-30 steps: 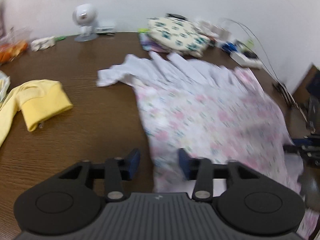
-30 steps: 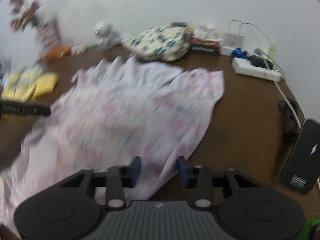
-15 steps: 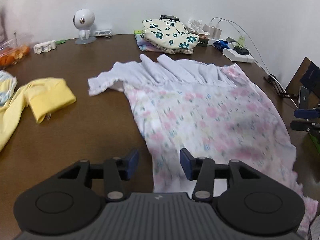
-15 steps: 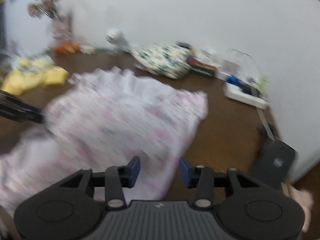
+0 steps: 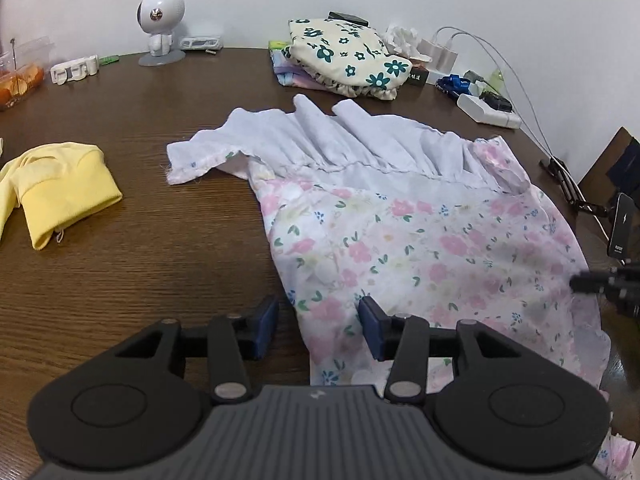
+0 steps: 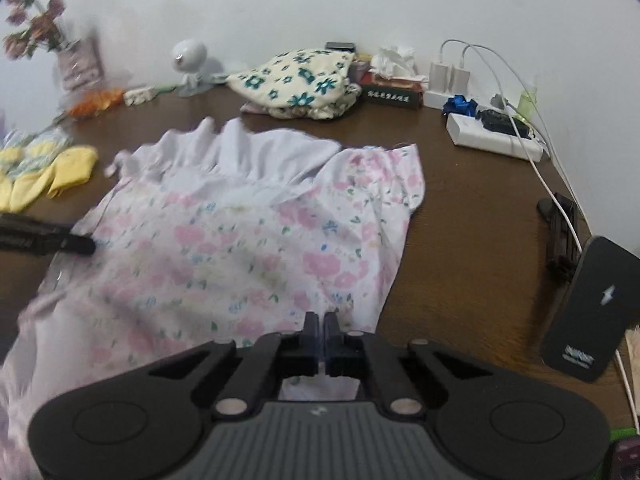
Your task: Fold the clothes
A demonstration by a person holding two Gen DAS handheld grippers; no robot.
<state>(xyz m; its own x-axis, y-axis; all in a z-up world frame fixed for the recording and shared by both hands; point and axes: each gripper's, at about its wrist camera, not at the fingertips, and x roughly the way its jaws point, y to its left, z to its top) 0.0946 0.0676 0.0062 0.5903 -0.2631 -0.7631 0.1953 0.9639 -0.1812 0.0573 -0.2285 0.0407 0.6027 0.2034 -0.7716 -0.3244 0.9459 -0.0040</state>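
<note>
Dress: we see a floral dress (image 5: 420,240) spread flat on the brown desk (image 5: 152,248), white gathered top part toward the wall, pink-flower skirt toward us; its near hem hangs over the desk edge.
Right gripper: right gripper (image 6: 321,330) sits at the near right hem of the dress (image 6: 224,248); jaws closed tight, w/ a fold of the fabric pinched between the pads.
Left gripper: left gripper (image 5: 318,330) is low over the dress's left edge; jaws abt half open, one finger over bare wood, other over fabric, cloth edge lies between them, pads not pressing it.
Cross view: each gripper shows as a dark tip at the side of the other's view, at opposite sides of the skirt.
Yellow garment: yellow garment (image 5: 60,192) lies left of the dress, well apart.
Folded pile: cream cloth w/ teal flowers (image 5: 348,56) on top of other folded pieces, behind the dress near the wall.
Back of desk: small white robot-shaped camera (image 5: 160,24), tissue box (image 6: 394,80), white power strip (image 6: 492,136) w/ chargers & cables.
Right side: black phone (image 6: 588,312) on a stand, beside the desk edge.
</note>
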